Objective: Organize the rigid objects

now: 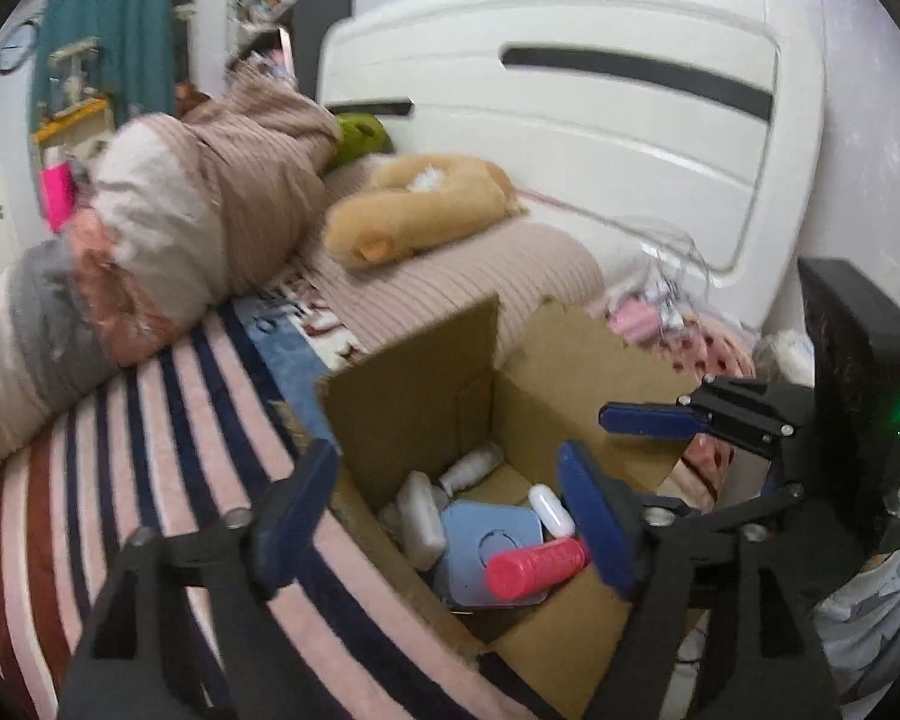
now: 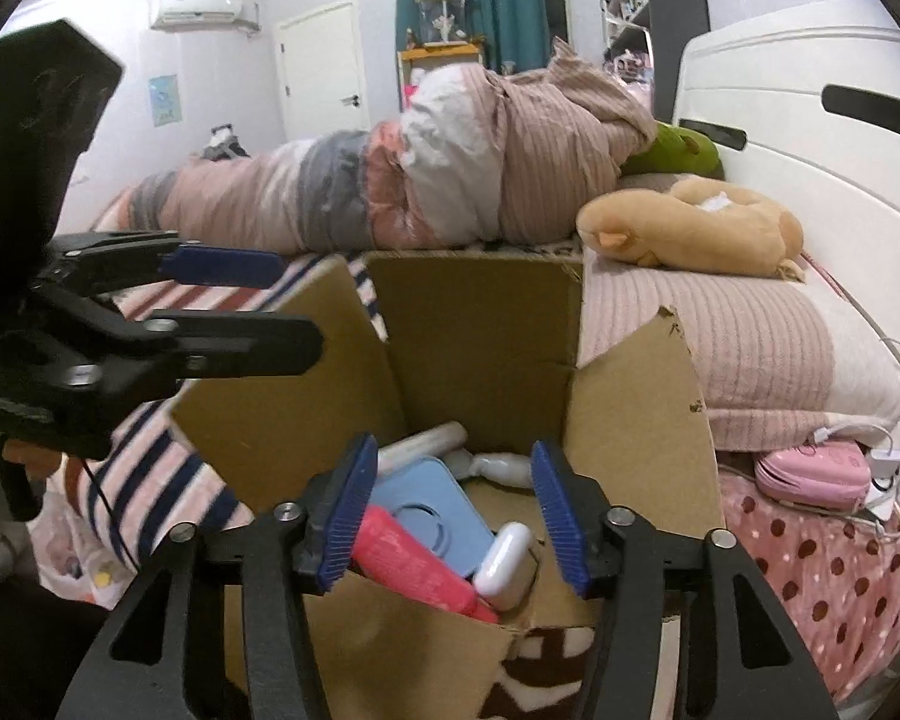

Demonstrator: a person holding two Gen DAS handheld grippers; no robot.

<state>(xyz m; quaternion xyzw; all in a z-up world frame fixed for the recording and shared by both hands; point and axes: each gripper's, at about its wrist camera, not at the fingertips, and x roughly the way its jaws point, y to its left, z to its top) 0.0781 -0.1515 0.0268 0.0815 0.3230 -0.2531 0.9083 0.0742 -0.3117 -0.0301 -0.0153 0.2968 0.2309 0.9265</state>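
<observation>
Down on the bed, an open cardboard box [image 2: 474, 324] sits with its flaps up, and both claws hover over its mouth with nothing between their pads. From the right wrist view, the right gripper [image 2: 450, 516] is spread wide, its blue-ribbed fingers [image 2: 555, 516] apart above the box's contents; the left gripper [image 2: 282, 294] reaches in from nine o'clock, its jaws also apart. From the left wrist view, the left gripper [image 1: 444, 510] straddles the box's near wall, and the right gripper [image 1: 654, 420] shows at three o'clock, likewise parted. Inside the box lies a pink bottle [image 2: 414, 564], on its side, its long axis running from about ten o'clock to four o'clock in the right view; in the left view its round end faces the camera. It rests on a flat blue case [image 2: 444, 504]. Just beside the pink bottle at its three o'clock lies a white earbud case [image 2: 504, 558], tilted. Farther back, a white bottle [image 2: 426, 441] lies along the box's far wall, long axis roughly eight to two o'clock. Beyond the box, at one o'clock, a tan plush toy [image 2: 690, 228] rests on a ribbed pink pillow [image 2: 720, 336].
</observation>
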